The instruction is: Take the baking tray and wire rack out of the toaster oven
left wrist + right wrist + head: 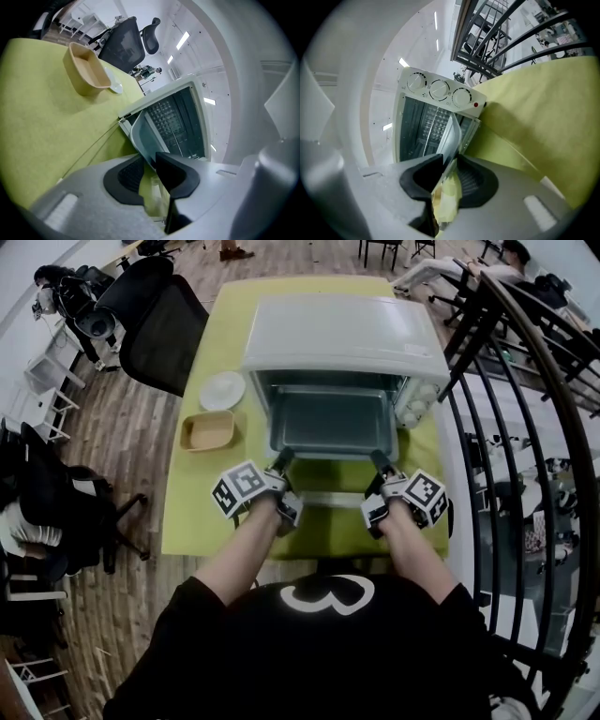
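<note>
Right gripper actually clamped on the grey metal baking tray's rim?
Yes: the right gripper view shows the right gripper with jaws closed on the near rim of the grey metal baking tray.

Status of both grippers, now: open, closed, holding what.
Left gripper: closed on the front rim of the baking tray.
Right gripper: closed on the same tray's front rim.

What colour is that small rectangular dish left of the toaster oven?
The dish is plain light tan, seen best in the left gripper view.
</note>
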Motion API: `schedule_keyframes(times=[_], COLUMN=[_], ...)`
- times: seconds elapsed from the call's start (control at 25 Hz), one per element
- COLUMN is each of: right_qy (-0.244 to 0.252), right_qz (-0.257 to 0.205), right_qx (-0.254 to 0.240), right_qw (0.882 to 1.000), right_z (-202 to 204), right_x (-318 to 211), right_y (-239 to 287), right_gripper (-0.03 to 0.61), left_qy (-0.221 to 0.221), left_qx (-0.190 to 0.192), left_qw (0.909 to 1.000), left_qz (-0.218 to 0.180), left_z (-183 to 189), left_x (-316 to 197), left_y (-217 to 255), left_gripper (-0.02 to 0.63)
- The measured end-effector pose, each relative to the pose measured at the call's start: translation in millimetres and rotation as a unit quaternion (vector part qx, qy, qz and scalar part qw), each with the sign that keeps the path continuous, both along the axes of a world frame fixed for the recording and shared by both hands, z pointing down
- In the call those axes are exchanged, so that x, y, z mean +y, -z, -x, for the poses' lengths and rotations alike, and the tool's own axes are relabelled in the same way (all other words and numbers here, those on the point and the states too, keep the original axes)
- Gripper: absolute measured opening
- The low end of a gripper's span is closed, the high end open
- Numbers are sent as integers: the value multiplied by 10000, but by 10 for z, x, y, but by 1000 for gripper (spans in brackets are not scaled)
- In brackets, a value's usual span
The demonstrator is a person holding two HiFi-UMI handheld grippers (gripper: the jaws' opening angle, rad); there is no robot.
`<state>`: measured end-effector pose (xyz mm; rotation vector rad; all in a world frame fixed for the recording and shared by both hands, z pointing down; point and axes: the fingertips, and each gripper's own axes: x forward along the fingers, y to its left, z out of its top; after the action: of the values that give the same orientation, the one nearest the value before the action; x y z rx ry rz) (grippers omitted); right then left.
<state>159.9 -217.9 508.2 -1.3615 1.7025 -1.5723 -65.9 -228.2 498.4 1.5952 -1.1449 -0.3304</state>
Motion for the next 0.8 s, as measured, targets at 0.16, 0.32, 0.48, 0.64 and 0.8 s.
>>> schedule_keyframes(times=[0.16, 0.32, 0.48, 0.64, 0.8], right_qy=[26, 43, 51, 83, 106], right_qz=[-36, -68, -132, -156, -201], right_qx=[33, 28, 34, 35, 32], right_qw=[10000, 10000, 9999, 9998, 9997], right_z=[-9, -33, -17, 6, 53], right_x=[110, 255, 413, 564, 747], right_y=[-28, -40, -10, 12, 64], right_gripper=[101, 101, 101, 101, 102], left_qy=[-59, -81, -107, -144, -174], left_qx=[-44, -52, -56, -76, -70], left_qw=[10000, 9999, 9999, 9997, 9996], left_qz=[-40, -52, -97, -175, -217], left_z=[-12, -36, -25, -3, 43], left_x=[114, 269, 425, 571, 747], left_y=[-34, -71, -62, -30, 23], left_gripper=[89, 89, 89, 89, 89])
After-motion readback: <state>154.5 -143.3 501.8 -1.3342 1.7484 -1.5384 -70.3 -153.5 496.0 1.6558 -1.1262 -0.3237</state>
